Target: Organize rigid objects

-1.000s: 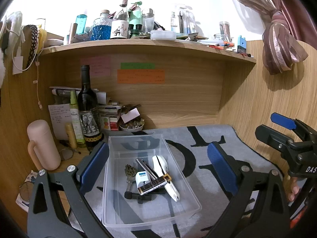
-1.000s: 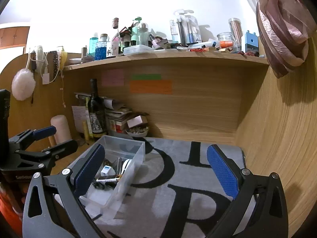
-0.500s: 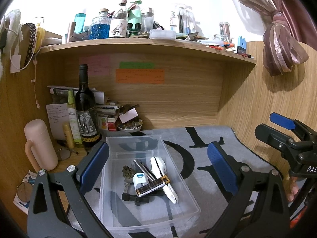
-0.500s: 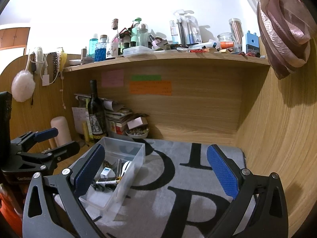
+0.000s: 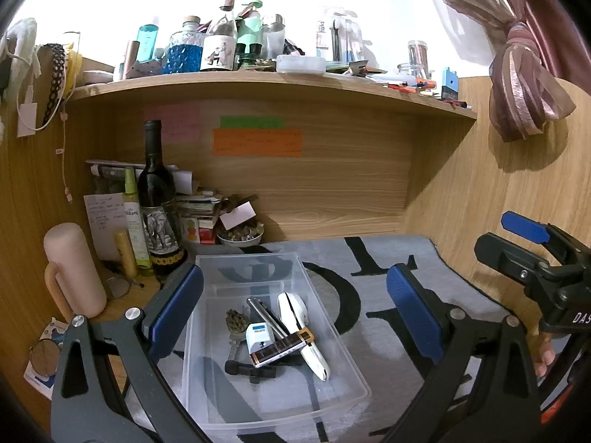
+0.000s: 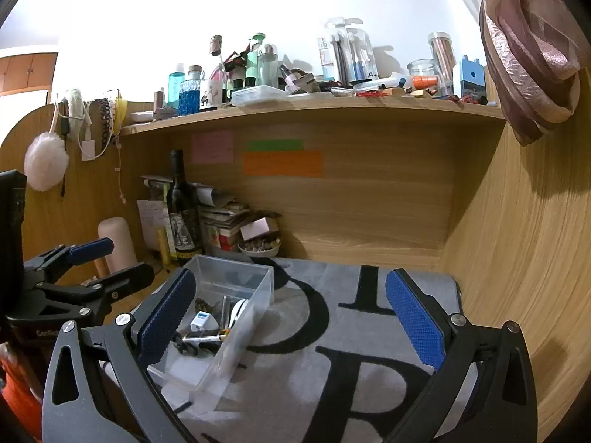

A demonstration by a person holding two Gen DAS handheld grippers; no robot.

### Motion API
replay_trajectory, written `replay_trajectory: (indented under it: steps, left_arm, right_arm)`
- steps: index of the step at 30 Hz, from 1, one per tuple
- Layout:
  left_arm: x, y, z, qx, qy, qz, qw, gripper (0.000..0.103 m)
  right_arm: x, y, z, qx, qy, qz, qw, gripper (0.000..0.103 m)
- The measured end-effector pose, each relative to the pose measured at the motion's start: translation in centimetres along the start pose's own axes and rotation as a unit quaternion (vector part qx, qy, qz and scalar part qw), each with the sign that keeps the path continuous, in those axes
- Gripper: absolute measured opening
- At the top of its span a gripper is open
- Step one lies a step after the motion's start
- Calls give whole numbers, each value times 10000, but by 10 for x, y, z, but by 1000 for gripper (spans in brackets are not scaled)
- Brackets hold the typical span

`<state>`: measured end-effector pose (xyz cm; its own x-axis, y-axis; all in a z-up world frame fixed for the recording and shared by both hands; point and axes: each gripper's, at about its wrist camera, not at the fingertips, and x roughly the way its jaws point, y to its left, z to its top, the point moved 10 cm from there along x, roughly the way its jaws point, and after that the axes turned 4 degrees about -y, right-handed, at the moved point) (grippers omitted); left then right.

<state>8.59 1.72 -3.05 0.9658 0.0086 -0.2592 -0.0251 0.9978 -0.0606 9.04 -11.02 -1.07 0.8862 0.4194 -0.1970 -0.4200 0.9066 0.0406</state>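
A clear plastic bin (image 5: 343,380) sits on the grey lettered mat (image 5: 373,291). In it lie a white stapler-like tool (image 5: 301,323), a white charger cube (image 5: 258,336), a brown and gold bar (image 5: 282,347), a metal pen (image 5: 266,315), a dried pod (image 5: 236,320), keys and a black clip. My left gripper (image 5: 295,306) is open and empty above the bin. My right gripper (image 6: 291,317) is open and empty to the right of the bin (image 6: 242,315), over the mat (image 6: 332,350).
A wine bottle (image 5: 157,203), a green spray bottle (image 5: 135,221), a pink mug (image 5: 72,269), glasses, stacked books and a small bowl (image 5: 240,236) crowd the back left. The shelf above (image 5: 258,81) is full of bottles. Wooden walls close the back and right.
Both grippers have drawn back and risen slightly; the bin looks a little farther and lower in both views. Nothing was picked up or let go.
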Motion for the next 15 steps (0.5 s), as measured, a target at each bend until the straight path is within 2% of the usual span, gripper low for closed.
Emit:
replay_trajectory:
  steps: [15]
  left_arm:
    - [3, 0, -2, 59, 27, -14, 10000, 101]
  right_arm:
    - [4, -3, -4, 156, 77, -21, 9998, 103]
